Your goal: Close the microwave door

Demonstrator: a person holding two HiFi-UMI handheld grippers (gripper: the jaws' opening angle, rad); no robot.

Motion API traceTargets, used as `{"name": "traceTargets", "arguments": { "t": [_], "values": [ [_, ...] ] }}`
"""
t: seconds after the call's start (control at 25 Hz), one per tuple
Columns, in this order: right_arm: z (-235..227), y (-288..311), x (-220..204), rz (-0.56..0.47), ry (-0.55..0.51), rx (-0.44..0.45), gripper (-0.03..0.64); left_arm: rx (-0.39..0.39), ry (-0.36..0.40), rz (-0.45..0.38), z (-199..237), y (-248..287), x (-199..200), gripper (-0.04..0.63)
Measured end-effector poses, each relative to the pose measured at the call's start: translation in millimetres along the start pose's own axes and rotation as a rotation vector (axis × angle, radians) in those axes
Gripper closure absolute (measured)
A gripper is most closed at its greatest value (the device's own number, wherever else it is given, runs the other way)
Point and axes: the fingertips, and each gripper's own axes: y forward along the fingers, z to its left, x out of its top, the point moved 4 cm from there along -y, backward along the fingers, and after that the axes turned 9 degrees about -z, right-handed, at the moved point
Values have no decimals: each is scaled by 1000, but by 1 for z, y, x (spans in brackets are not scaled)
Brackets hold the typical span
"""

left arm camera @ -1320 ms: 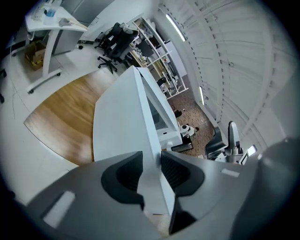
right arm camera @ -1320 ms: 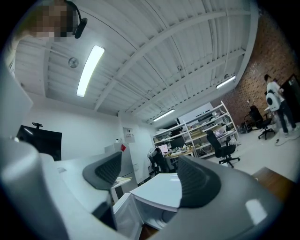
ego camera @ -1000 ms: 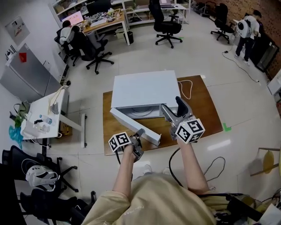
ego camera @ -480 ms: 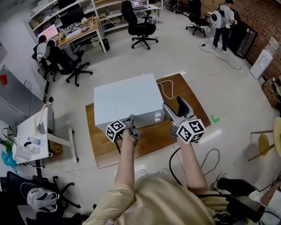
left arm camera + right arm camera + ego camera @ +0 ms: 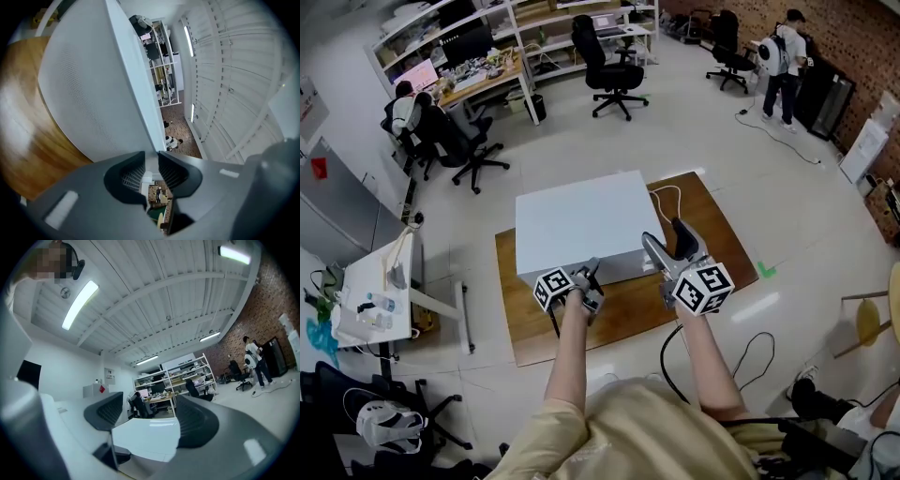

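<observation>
The microwave [image 5: 577,220] sits on the wooden desk [image 5: 534,328], its door [image 5: 89,93] shut flush. The left tool [image 5: 151,157] — jaws just narrowed to a slit, nothing plainly pinched — has its tips at the door's front. The right tool [image 5: 150,401] hangs spread and empty, just right of the microwave.

We can read no word, number or brand anywhere. The cube [image 5: 553,289] on the left gripper [image 5: 592,270] and the one on the right gripper [image 5: 667,237] carry only black-and-white square markers, no letters. Far left, a red sign [image 5: 321,167] on the grey cabinet [image 5: 342,202] and a sheet [image 5: 307,94] on the wall [image 5: 342,66] above it are too small for us to read.
</observation>
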Motion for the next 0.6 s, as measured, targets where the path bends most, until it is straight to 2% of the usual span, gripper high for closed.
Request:
{"name": "traceTargets", "arguments": {
  "t": [0.08,0.12,0.2,0.28,0.36,0.48,0.56,0.6],
  "values": [
    [7,-3,-7,1,12,19,273,-62,78,11,-16,-15,-1,559],
    [9,-4,-8,-1,16,28,273,-125,158,23,-39,-25,-3,569],
    [10,-4,-7,-7,7,40,273,-261,390,50,-104,-50,-11,568],
    [12,-2,-3,-23,-10,42,273,-319,652,21,-159,-78,-11,556],
    [14,1,0,-42,-17,48,273,-321,834,-73,-189,-104,-1,545],
    [23,0,-1,-56,-22,73,273,-322,1001,-236,-213,-138,14,545],
    [25,0,-4,-54,-26,82,273,-259,1156,-359,-224,-152,22,527],
    [25,1,-5,-51,-27,83,273,-198,1255,-432,-229,-155,26,453]
  ]
}}
